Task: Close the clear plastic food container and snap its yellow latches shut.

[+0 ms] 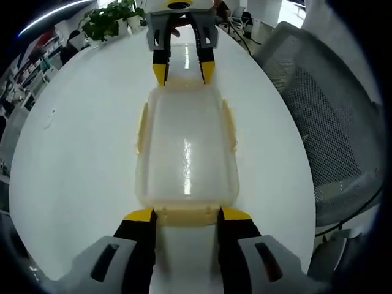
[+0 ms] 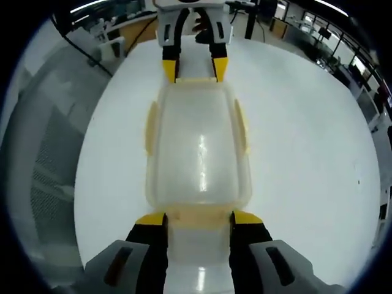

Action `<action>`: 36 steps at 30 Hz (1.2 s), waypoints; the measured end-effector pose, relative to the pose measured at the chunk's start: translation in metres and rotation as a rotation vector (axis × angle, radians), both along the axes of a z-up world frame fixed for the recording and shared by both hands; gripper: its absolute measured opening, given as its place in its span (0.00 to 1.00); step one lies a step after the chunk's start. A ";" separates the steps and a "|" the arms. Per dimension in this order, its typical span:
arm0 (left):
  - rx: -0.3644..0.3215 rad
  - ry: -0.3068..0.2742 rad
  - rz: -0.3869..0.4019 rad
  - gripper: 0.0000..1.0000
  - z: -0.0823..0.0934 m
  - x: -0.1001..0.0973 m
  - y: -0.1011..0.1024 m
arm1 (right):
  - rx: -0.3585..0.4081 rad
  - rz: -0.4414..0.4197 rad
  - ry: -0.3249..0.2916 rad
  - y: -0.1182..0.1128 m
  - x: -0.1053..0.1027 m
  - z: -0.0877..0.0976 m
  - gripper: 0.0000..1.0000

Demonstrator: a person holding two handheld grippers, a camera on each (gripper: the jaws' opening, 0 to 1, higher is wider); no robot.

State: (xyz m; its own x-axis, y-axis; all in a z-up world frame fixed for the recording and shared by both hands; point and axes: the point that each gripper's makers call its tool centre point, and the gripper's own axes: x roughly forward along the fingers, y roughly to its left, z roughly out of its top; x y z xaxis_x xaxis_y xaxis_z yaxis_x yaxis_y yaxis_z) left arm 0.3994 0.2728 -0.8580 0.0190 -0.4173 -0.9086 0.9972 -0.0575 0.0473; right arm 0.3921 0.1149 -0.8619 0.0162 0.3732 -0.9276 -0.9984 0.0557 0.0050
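The clear plastic container (image 1: 187,147) lies lengthwise on the white table (image 1: 79,153) with its lid on. Pale yellow latches run along both long sides (image 1: 142,128) and both ends. My left gripper (image 1: 188,215) stands open, its yellow-tipped jaws on either side of the near end latch (image 1: 187,217). Across from it, my right gripper (image 1: 184,73) is open at the far end latch. In the right gripper view the same container (image 2: 199,147) shows from the other end: my right gripper (image 2: 199,218) flanks its near latch (image 2: 199,222) and my left gripper (image 2: 195,67) is at the far end.
A grey mesh office chair (image 1: 331,122) stands close to the table's edge; the same chair (image 2: 43,141) appears in the right gripper view. A potted plant (image 1: 110,21) sits at the far end of the table. Desks and office furniture fill the background.
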 end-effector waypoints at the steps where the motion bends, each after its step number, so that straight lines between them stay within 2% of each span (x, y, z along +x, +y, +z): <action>1: -0.003 -0.004 0.008 0.38 0.000 0.000 0.000 | -0.003 -0.003 -0.001 0.000 0.000 0.000 0.37; 6: 0.012 -0.026 0.020 0.38 0.001 0.002 0.001 | 0.005 -0.011 -0.001 0.000 0.000 -0.001 0.36; 15: 0.061 -0.020 0.020 0.37 0.002 -0.001 -0.001 | 0.001 -0.018 -0.001 -0.002 -0.004 0.002 0.36; 26: 0.058 -0.026 0.023 0.38 0.023 0.002 -0.007 | 0.017 -0.030 -0.005 -0.008 -0.001 0.014 0.36; 35: 0.048 -0.047 0.033 0.38 0.042 0.000 -0.013 | 0.030 -0.013 -0.031 -0.013 0.000 0.036 0.36; 36: 0.052 -0.053 0.034 0.38 0.045 -0.001 -0.014 | 0.030 0.002 -0.048 -0.014 0.001 0.040 0.36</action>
State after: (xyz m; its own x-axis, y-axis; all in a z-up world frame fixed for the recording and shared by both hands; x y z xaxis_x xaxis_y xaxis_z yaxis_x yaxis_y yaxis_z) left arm 0.3987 0.2586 -0.8127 0.0815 -0.3681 -0.9262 0.9948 -0.0271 0.0983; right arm 0.3929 0.1009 -0.8219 0.0593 0.4010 -0.9142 -0.9977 0.0544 -0.0408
